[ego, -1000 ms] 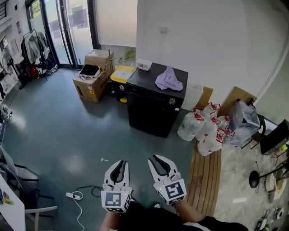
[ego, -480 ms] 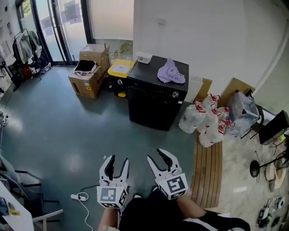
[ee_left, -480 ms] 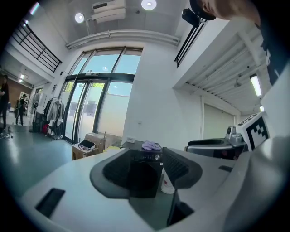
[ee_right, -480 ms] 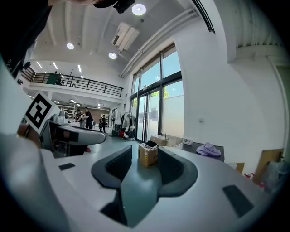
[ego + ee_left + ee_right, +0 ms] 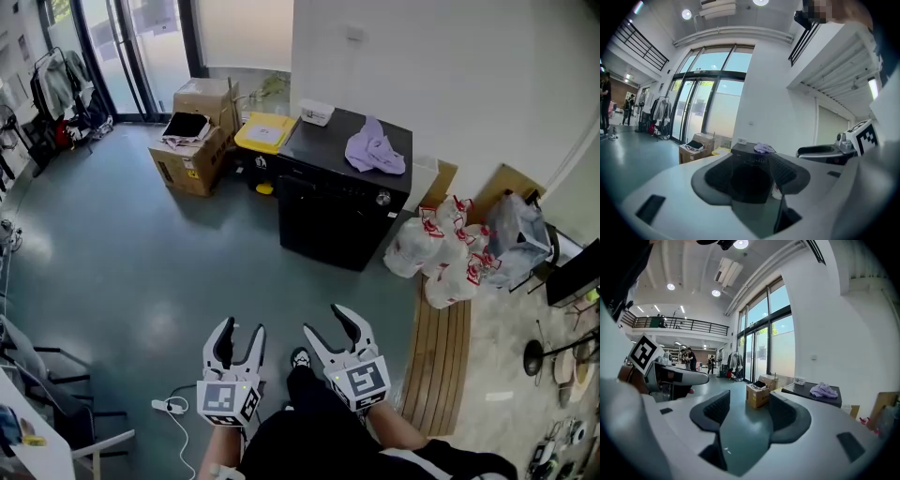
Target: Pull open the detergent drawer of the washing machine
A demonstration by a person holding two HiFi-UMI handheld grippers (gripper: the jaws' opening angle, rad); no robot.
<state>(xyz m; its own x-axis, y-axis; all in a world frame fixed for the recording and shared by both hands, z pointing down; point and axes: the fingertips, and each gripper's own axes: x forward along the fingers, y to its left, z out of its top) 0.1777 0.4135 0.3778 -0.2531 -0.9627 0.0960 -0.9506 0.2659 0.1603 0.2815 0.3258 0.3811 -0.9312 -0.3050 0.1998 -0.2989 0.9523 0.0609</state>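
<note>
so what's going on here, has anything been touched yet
A person holds a gripper in each hand, the left gripper and right gripper, facing a black washing machine across the floor. Neither is near it yet, so nothing on it is being handled. A purple cloth lies on top. Both grippers have just been opening their fingers, and nothing is between them.

One washing machine (image 5: 328, 220), topped by one purple cloth (image 5: 375, 150) and one small white box (image 5: 317, 112). Two cardboard boxes (image 5: 192, 161) (image 5: 206, 96). One yellow bin (image 5: 265, 133). Several white bags (image 5: 441, 258), exact number unclear. One power strip (image 5: 161, 406). Two grippers: left gripper (image 5: 240, 330), right gripper (image 5: 328, 322).
</note>
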